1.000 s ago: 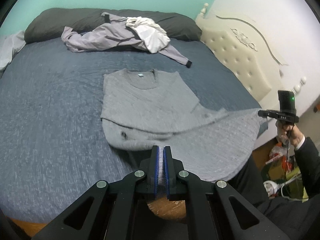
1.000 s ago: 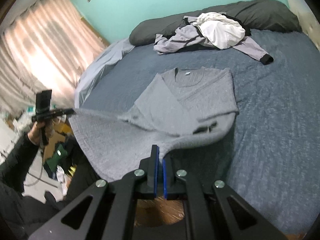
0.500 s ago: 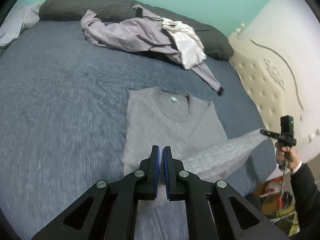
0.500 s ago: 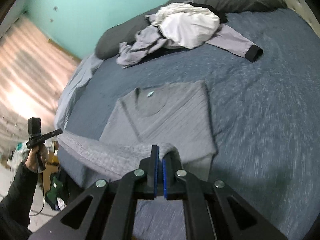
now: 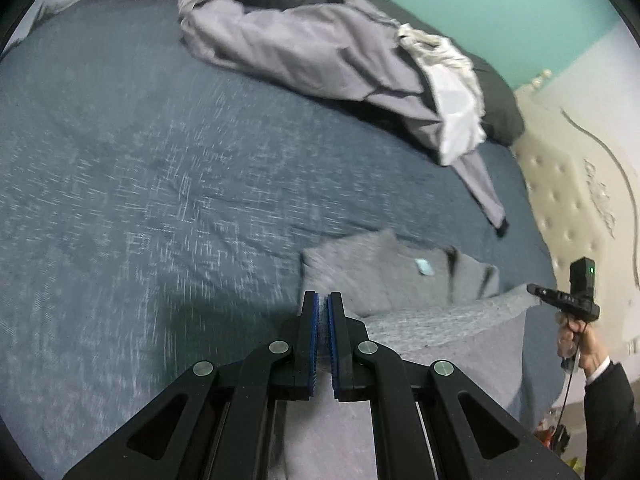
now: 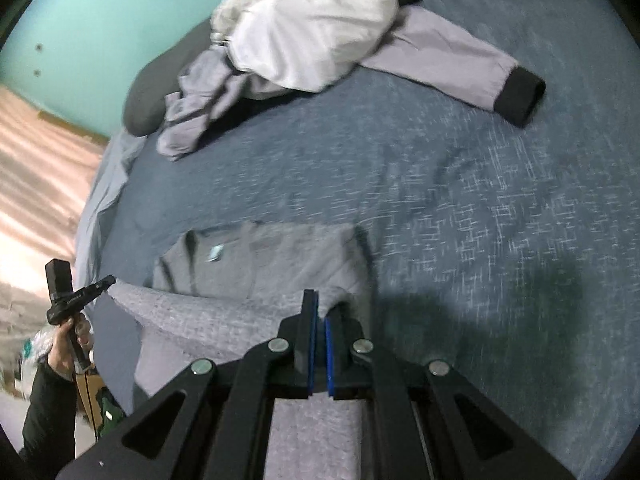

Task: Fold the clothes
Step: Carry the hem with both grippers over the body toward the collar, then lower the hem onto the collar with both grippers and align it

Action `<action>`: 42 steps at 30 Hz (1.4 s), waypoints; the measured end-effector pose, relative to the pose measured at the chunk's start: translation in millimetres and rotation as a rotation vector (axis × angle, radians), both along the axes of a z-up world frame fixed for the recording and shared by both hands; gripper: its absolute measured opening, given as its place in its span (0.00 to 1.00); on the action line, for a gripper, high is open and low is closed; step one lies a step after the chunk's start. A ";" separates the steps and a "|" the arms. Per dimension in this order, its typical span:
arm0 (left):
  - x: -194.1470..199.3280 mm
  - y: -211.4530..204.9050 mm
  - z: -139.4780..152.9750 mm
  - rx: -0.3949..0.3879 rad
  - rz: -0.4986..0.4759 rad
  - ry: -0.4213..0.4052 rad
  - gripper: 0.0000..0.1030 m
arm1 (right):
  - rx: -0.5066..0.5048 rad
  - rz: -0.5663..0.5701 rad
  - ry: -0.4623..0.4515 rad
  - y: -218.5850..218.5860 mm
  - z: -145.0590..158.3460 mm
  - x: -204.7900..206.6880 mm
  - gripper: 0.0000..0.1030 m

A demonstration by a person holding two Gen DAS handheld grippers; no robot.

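blue-grey bedspread (image 5: 160, 200) carries the grey knit sweater (image 6: 280, 264), whose hem has travelled up toward the collar (bottom fold nearly laid); left gripper (image 5: 323, 312) and right gripper (image 6: 318, 312) both stay clamped on it.

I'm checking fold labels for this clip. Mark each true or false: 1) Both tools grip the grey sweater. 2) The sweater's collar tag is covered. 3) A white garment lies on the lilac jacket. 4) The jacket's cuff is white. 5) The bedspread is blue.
1) True: the left tool and right tool are each shut on the grey sweater, carrying its lower edge toward the collar.
2) False: the collar tag still shows.
3) True: the white garment rests on the lilac jacket.
4) False: the cuff is black.
5) True: the bedspread is blue.
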State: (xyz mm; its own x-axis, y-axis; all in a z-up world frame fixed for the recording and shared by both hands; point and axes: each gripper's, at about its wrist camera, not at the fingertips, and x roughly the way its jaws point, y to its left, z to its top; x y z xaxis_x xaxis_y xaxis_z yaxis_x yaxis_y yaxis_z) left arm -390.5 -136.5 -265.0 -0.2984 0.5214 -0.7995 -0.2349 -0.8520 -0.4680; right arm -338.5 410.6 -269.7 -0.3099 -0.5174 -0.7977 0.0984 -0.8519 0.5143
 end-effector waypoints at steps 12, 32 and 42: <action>-23.9 0.1 -45.2 0.035 0.079 -0.047 0.12 | -0.054 -0.071 -0.023 10.6 -47.8 -13.1 0.04; 53.2 48.8 -45.1 -0.174 -0.193 0.043 0.13 | 0.250 0.186 0.131 -26.9 -16.6 51.8 0.41; 34.2 64.9 -57.5 -0.218 -0.204 0.102 0.13 | 0.494 0.300 0.149 -74.6 -58.8 43.0 0.23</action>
